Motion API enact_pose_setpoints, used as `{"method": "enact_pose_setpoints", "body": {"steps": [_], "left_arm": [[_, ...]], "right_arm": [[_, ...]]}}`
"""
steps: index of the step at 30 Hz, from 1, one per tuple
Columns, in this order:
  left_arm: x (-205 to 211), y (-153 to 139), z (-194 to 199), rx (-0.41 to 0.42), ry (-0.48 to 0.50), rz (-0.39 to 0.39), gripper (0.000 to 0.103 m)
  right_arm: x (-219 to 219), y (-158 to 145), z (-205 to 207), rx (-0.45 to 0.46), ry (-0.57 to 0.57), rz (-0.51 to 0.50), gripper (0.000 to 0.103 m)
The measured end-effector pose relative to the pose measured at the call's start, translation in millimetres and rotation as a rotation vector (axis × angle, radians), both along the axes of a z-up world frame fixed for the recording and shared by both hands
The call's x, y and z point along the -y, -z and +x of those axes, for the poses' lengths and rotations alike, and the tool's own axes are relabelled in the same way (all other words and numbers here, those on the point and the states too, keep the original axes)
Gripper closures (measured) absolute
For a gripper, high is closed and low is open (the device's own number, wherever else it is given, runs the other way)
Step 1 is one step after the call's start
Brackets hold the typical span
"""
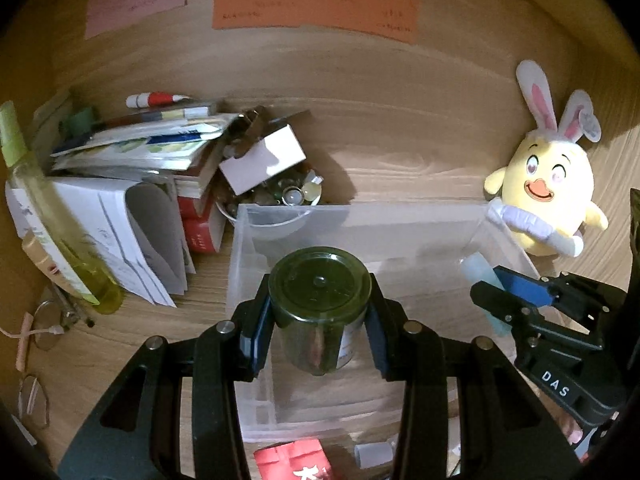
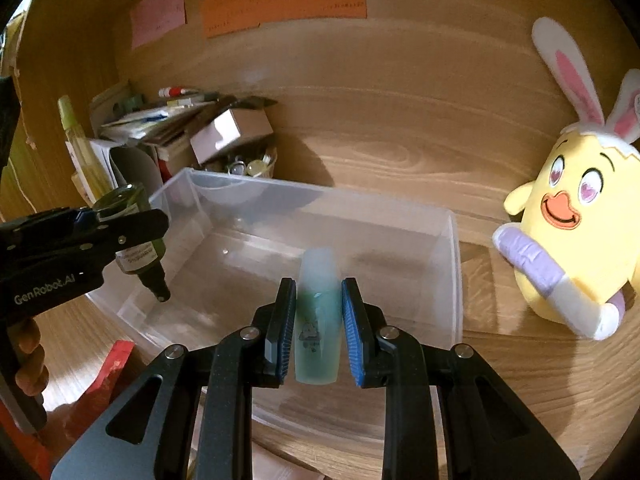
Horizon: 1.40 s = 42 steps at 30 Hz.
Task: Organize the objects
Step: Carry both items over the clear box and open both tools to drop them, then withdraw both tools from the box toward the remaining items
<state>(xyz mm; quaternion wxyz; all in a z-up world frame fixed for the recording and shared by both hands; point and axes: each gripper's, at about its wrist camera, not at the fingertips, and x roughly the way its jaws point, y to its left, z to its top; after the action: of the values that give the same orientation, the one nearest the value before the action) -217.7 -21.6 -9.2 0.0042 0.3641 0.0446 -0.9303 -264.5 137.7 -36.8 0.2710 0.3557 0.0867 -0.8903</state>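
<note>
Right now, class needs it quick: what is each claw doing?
Left claw: closed on the dark green glass bottle, above the clear plastic bin.
Right claw: closed on the pale teal bottle.

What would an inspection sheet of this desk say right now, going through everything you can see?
Surface: wooden desk, wood panel behind.
Job's things: clear plastic bin, nothing lying in it; dark green bottle held cap-down over its left end; pale teal bottle held over its near side.
Clutter: pile of books and papers, small bowl of trinkets with a white box on it, yellow-green spray bottle, eyeglasses, red packet.
Grippers: left gripper shut on the dark green bottle; right gripper shut on the pale teal bottle.
Cables: thin white cord by the eyeglasses.
Surroundings: yellow plush chick right of the bin; coloured paper notes on the panel.
</note>
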Motion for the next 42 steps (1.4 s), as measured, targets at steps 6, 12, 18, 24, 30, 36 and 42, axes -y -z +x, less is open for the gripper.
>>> {"method": "enact_pose_setpoints", "body": {"steps": [6,12,18,24,30,36,42], "left_arm": [[-1.6,6.3,-4.1,0.023,0.027,0.030,0.054],[-4.3,0.8,-0.1,0.011,0.036,0.037,0.034],[-8.3,-8.8,11.2,-0.008,0.047,0.035,0.025],[-7.0,-21.6,28.1,-0.042,0.037,0.021,0.009],[-2.3,-35.0,53.6,-0.071,0.033,0.016,0.004],[1.4,-38.4,82.3,-0.091,0.027,0.014,0.003],[4.0,-33.3,108.5,-0.080,0.026,-0.005,0.003]], "right_arm": [[2.5,3.9,-1.4,0.012,-0.011,0.013,0.082],[3.3,4.5,0.1,0.018,-0.009,0.019,0.082],[1.5,-0.2,2.9,0.021,-0.015,0.003,0.076],[-5.4,-20.2,18.2,-0.055,0.004,-0.015,0.045],[-13.2,-39.0,41.1,-0.116,0.015,-0.026,0.023],[-26.0,-49.3,73.1,-0.157,0.001,-0.029,0.022],[-39.1,-49.4,102.0,-0.182,0.009,-0.025,0.020]]}}
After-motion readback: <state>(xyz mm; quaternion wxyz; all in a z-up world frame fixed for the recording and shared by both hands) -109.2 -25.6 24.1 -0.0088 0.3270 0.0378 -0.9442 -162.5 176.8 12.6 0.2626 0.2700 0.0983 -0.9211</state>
